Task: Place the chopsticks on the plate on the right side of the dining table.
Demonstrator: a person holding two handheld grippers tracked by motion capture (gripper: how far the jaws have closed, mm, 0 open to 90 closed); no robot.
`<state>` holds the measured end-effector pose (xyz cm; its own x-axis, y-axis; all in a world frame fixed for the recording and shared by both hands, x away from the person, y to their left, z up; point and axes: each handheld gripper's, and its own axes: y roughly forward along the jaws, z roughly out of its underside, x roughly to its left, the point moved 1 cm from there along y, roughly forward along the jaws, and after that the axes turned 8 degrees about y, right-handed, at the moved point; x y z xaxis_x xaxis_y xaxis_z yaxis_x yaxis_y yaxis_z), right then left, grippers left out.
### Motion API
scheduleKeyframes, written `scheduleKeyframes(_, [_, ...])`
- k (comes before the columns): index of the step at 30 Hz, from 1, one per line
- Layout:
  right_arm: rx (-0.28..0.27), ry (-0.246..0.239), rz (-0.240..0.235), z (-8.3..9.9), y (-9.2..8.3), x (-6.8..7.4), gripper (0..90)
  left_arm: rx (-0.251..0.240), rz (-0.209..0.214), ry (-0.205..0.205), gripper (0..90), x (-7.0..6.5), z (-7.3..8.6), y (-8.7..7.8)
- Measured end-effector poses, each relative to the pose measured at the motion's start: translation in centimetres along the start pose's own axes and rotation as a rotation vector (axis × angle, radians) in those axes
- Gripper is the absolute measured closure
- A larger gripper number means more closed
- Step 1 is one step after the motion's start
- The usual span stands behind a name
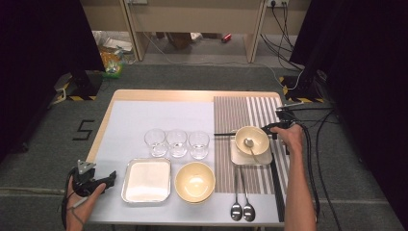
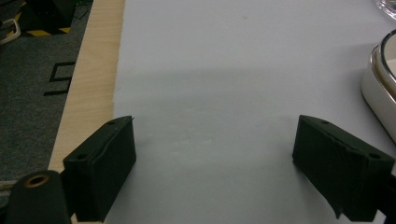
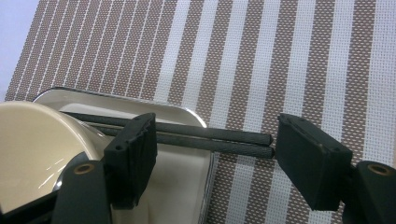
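Nearest, well left of the striped mat [image 1: 226, 110] at the desk [image 1: 144, 95] front: left gripper [image 1: 108, 180], jaws spread wide over the pale sheet [image 2: 233, 56], holding nothing, just beside the metal tray [image 1: 146, 180].

On the mat's near end: 2 spoons [image 1: 242, 209] side by side, bowls toward the front. Along the mat's right edge: a long dark strip [image 1: 275, 183], too thin to identify.

Just left of the mat's near half: a large cream bowl [image 1: 194, 182], then the metal tray farther left. Left of the mat's middle: 3 glasses [image 1: 176, 143] in a row, upright, looking empty.

On the mat's middle: a small tray [image 1: 238, 158] carrying a cream bowl [image 1: 251, 139] with 1 spoon [image 1: 248, 143] resting inside.

At the mat's right side, level with that bowl: right gripper [image 1: 276, 126], jaws open and pressing on nothing. Between them, lengthwise: the 2 dark chopsticks [image 3: 224, 137], lying across the small tray's far rim behind the bowl, free ends near the right-hand jaw, opposite ends reaching toward the mat's left edge.

Judged as a place setting partly laid: bowl, spoon and chopsticks already at the small tray. Likely left: the 2 spare spoons, the large bowl, the glasses, the metal tray. Impossible to tell whether the chopsticks count as placed or await lifting.
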<state>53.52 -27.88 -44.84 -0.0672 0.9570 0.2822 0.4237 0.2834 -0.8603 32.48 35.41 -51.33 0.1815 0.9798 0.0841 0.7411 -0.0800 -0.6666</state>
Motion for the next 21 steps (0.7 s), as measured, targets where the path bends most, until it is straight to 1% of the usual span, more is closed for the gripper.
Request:
scheduleKeyframes(2, [-0.007,-0.014,0.004,0.0,0.0,-0.1,30.4,0.0,0.0,0.002,12.3,0.0,0.0,0.0])
scheduleKeyframes(5, [-0.003,-0.007,-0.001,0.0,-0.1,-0.1,30.0,0.0,0.0,0.001,12.3,0.0,0.0,0.0])
scheduleKeyframes(6, [-0.009,-0.013,0.002,0.0,-0.2,-0.2,30.0,0.001,0.0,0.002,12.3,0.0,0.0,0.0])
scheduleKeyframes(7, [-0.014,-0.006,0.001,0.0,-0.3,-0.2,29.9,0.001,0.0,0.002,12.3,0.0,0.0,0.0])
scheduleKeyframes(11, [-0.028,-0.004,0.005,-0.1,-1.0,-0.4,29.7,0.001,0.0,0.002,12.3,0.0,0.0,0.0])
scheduleKeyframes(16, [-0.047,-0.003,0.005,-0.2,-1.9,-0.2,29.7,0.0,0.0,0.002,12.3,0.0,0.0,0.0])
scheduleKeyframes(17, [-0.056,-0.018,0.004,-0.3,-2.1,-0.2,29.7,0.001,0.0,0.002,12.3,0.0,0.0,0.0])
scheduleKeyframes(19, [-0.066,-0.019,0.007,-0.3,-2.6,0.1,29.7,0.001,0.0,0.002,12.3,0.0,0.0,0.0])
scheduleKeyframes(20, [-0.075,-0.032,0.002,-0.3,-2.8,0.1,29.7,0.001,0.0,0.002,12.3,0.0,0.0,0.0])
scheduleKeyframes(21, [-0.08,-0.034,0.005,-0.3,-3.0,0.3,29.7,0.001,0.0,0.002,12.3,0.0,0.0,0.0])
